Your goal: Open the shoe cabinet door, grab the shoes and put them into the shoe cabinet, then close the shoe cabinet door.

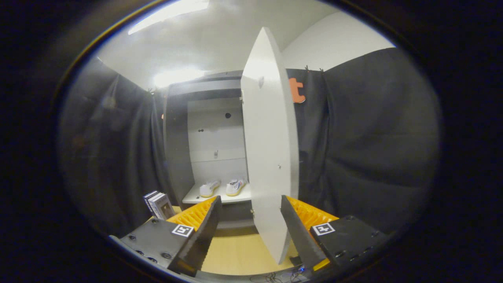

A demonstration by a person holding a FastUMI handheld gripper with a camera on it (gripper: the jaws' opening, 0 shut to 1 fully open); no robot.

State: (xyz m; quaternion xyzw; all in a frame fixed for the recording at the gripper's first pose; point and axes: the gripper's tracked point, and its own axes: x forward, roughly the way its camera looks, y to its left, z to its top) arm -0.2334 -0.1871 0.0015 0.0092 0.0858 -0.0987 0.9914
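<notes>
A pair of white shoes (222,188) sits side by side on the lowest shelf of the open shoe cabinet (177,157), toes pointing out toward the camera, leaving the closing of the door as the step that appears to remain. The gripper (249,232) hangs in front of the cabinet with its fingers spread wide and holding nothing. The white door (270,157) stands swung out toward the camera, nearly edge-on, its long axis upright and its lower free edge reaching down between the two fingers, closer to the right one (whether either finger touches the panel cannot be told). Its hinges lie on the right side of the opening, so the panel would have to swing leftward and back toward the cabinet front; a push from the right finger against the door's outer face looks the likelier way to send it home. A small stack of books (158,204) leans against the cabinet's left side on the wooden floor (239,255).
</notes>
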